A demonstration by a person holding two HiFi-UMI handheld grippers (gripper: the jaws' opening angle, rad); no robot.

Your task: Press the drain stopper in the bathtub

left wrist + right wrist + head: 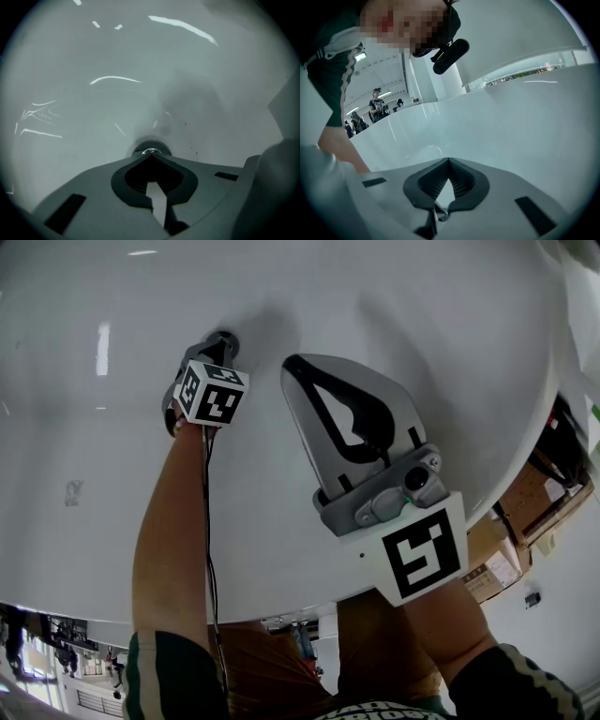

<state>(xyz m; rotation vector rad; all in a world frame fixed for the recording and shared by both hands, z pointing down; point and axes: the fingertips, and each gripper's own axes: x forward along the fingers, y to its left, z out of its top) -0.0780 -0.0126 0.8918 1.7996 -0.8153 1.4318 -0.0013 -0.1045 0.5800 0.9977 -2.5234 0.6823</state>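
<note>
The round metal drain stopper (151, 149) sits in the floor of the white bathtub (112, 474); in the head view it is a dark disc (226, 337) just beyond my left gripper. My left gripper (150, 156) is shut, its joined tips pointing down onto the stopper's near rim with nothing between them. In the head view the left gripper (221, 343) shows mostly as its marker cube, its tips hidden under it. My right gripper (292, 367) hangs above the tub floor to the right of the drain, shut and empty. The right gripper (449, 160) faces the tub's far wall.
The tub's curved rim (525, 474) runs down the right side, with cardboard boxes (506, 563) on the floor beyond it. A thin cable (206, 521) trails along my left forearm. People (377, 105) stand far off behind the tub edge.
</note>
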